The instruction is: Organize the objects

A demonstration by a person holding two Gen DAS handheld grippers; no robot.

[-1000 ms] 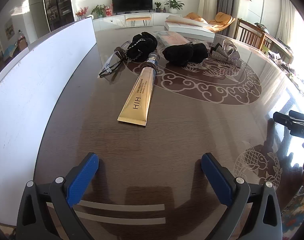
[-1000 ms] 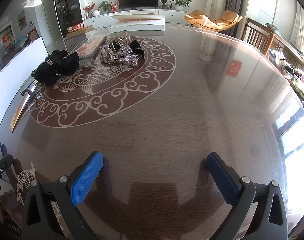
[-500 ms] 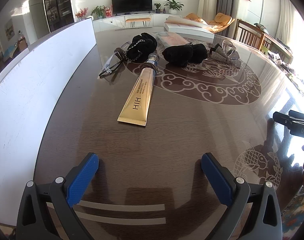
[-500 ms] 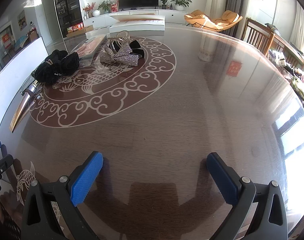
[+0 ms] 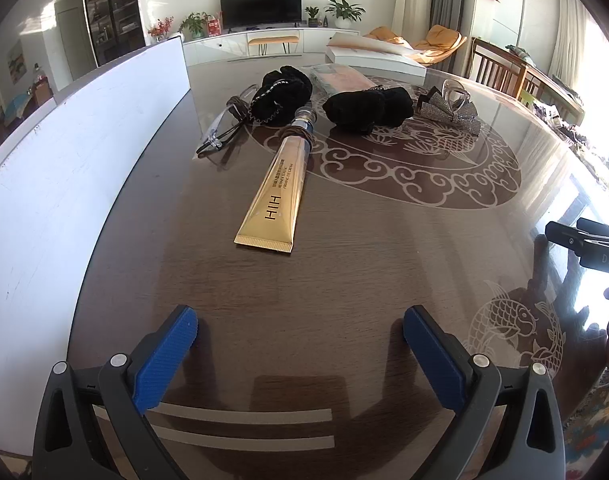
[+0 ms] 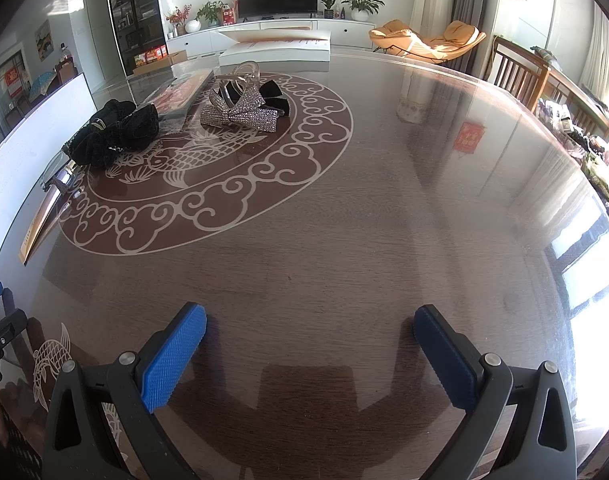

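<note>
With both sets of jaws spread wide and empty, you've got nothing in hand yet. Your left gripper sits low over the table; the gold tube lies straight ahead of its jaws, crimped end nearest, cap end away. Beyond the cap: clear glasses ahead-left, a black scrunchie and a second black scrunchie further ahead, the rhinestone bow clip ahead-right. Your right gripper faces bare tabletop; the bow clip is far ahead-left of its jaws.

Risks, as I read them:
- Glossy top: the tube will likely skid forward if a pad nudges the crimp before closing.
- Cap end looks to touch a brown hair tie; lifting may drag it.
- White board sits close left of the left jaws; a wide approach could clip it.
- Scrunchies are soft, so a shallow pinch may slip.
</note>
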